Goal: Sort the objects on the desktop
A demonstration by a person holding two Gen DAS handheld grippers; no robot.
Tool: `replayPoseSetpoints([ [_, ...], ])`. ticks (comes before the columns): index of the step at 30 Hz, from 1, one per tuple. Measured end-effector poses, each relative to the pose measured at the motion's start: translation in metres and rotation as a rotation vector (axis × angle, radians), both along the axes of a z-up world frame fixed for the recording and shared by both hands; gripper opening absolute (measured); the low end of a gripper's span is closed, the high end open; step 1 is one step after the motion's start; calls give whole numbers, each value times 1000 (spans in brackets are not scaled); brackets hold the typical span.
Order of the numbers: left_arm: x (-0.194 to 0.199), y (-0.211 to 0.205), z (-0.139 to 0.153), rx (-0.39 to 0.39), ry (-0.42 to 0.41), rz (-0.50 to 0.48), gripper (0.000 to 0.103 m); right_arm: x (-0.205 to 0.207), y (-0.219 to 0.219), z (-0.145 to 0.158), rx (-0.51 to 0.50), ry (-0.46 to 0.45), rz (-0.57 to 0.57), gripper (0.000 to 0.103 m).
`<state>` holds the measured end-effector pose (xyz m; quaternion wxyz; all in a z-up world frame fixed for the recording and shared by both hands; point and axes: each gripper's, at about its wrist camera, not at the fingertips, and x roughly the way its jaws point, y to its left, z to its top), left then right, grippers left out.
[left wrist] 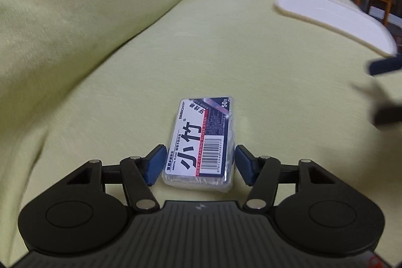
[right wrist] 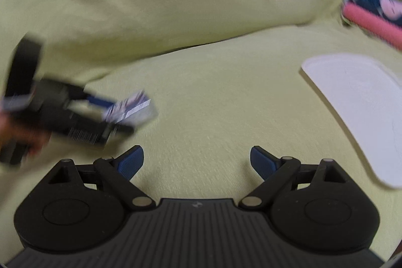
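The small rectangular clear-plastic box of dental floss sticks with a white, red and navy label (left wrist: 201, 142) lies flat on the yellow-green fabric sofa seat (left wrist: 251, 67), toward the seat's front edge, long side running away from the tool. The left gripper (left wrist: 198, 162) straddles the box's near end; its blue pads (left wrist: 154, 165) stand apart, each with a sliver of fabric showing beside the box. Not clamped yet.

The right gripper (right wrist: 197, 160) hangs over bare seat, jaws wide apart, nothing between them. From its camera the left tool and box (right wrist: 130, 108) are motion-blurred, so contact cannot be confirmed there.

A white oval plastic tray (left wrist: 334, 16) sits near the seat's far right edge, well apart from the box; likely the drop-off.

Risks, as judged:
- Soft cushion: pushing down may sink or tilt the box, so the pads close on its upper edge only.
- Glossy wrap, short bite at one end: box may pivot or slip when lifted.
- Uneven closing could nudge it sideways.
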<state>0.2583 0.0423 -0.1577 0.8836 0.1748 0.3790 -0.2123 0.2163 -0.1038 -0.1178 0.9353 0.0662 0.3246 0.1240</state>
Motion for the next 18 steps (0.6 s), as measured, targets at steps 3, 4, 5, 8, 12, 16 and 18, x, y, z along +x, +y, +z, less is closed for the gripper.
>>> replayPoseSetpoints([
  [3,-35,-21,6,-27,-2,-40,61,-1,-11,4,66,29,-27,90],
  [4,-46,-30,8,-32,-4,-58,61,-3,-14,6,82,32,-31,90],
  [5,-57,-39,10,-38,-9,-77,61,-5,-16,8,95,34,-34,90],
  [8,-87,-59,14,-54,-40,-117,59,-13,-22,11,139,53,-35,91],
  [12,-111,-65,17,-70,-38,-128,59,-21,-29,10,185,79,-36,91],
  [16,-123,-51,23,-98,-28,-102,59,-30,-38,13,221,75,-53,91],
  [18,-123,-41,25,-121,-13,-79,59,-32,-41,15,229,74,-56,91],
])
